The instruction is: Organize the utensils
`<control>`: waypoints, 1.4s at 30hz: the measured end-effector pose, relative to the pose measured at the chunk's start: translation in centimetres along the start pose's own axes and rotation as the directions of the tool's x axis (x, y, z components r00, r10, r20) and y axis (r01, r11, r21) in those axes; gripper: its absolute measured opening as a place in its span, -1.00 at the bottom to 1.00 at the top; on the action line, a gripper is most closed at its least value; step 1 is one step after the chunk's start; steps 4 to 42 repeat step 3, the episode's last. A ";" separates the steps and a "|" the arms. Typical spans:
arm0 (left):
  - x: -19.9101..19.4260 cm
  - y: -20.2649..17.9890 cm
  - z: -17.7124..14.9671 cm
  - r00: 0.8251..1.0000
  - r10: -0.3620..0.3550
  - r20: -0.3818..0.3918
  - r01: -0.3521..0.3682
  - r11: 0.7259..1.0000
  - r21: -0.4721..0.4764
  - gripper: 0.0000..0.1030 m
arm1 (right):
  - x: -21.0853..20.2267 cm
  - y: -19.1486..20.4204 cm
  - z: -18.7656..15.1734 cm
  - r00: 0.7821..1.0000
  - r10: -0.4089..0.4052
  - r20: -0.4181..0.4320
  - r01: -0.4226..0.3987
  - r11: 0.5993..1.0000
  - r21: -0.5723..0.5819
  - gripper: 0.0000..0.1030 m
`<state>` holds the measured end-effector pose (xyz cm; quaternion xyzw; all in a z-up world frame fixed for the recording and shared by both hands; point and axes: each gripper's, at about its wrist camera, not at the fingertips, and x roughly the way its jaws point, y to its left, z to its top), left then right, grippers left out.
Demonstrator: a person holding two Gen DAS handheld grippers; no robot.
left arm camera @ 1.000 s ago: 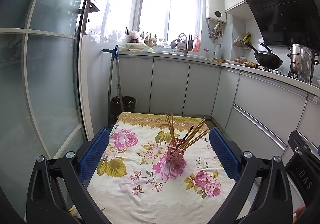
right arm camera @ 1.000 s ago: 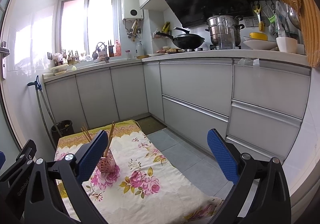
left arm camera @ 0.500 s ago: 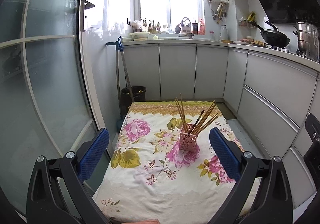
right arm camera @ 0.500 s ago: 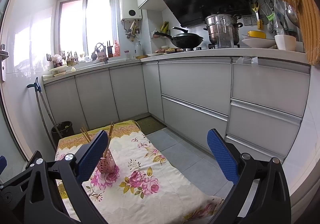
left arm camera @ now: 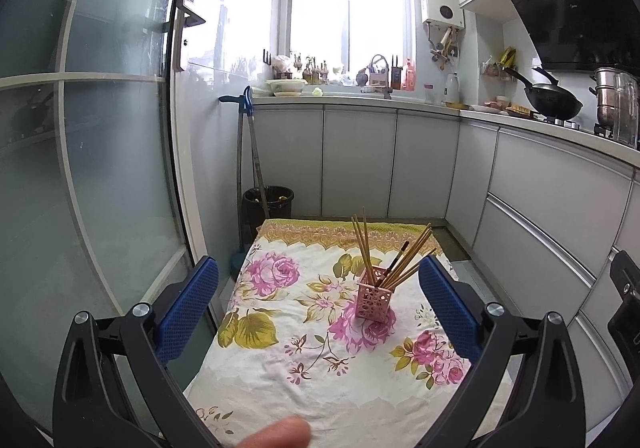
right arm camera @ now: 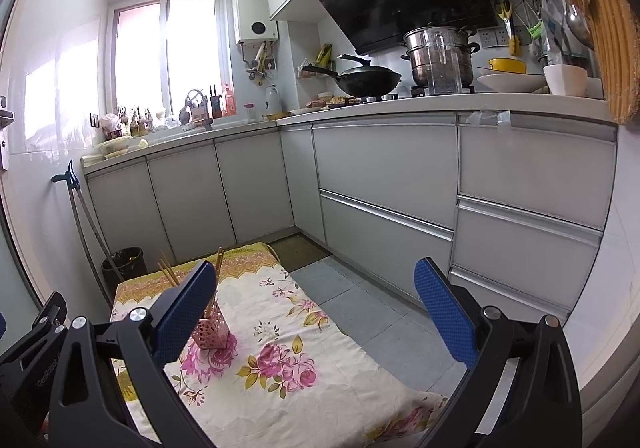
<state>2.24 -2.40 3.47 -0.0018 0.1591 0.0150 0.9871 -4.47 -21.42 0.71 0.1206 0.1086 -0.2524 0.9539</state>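
Behind the spread right tool (right arm camera: 316, 312), pink holder (right arm camera: 211, 330) half hidden; left tool (left arm camera: 319, 306) spread, empty.

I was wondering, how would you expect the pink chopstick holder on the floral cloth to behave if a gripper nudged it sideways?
The pink holder is perforated and small, so probably light. The chopsticks rise well above its rim and splay out, which likely makes it top-heavy and apt to tip. The floral cloth looks soft and wrinkled, so the holder may snag rather than slide.
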 end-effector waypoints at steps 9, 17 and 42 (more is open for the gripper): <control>0.0 0.0 -0.1 1.000 -0.025 -0.008 0.025 1.000 -0.005 0.86 | -0.1 0.0 0.0 1.000 0.000 0.003 0.000 1.000 0.003 0.88; 0.0 0.0 -0.1 1.000 -0.025 -0.008 0.025 1.000 -0.005 0.86 | -0.1 0.0 0.0 1.000 0.000 0.003 0.000 1.000 0.003 0.88; 0.0 0.0 -0.1 1.000 -0.025 -0.008 0.025 1.000 -0.005 0.86 | -0.1 0.0 0.0 1.000 0.000 0.003 0.000 1.000 0.003 0.88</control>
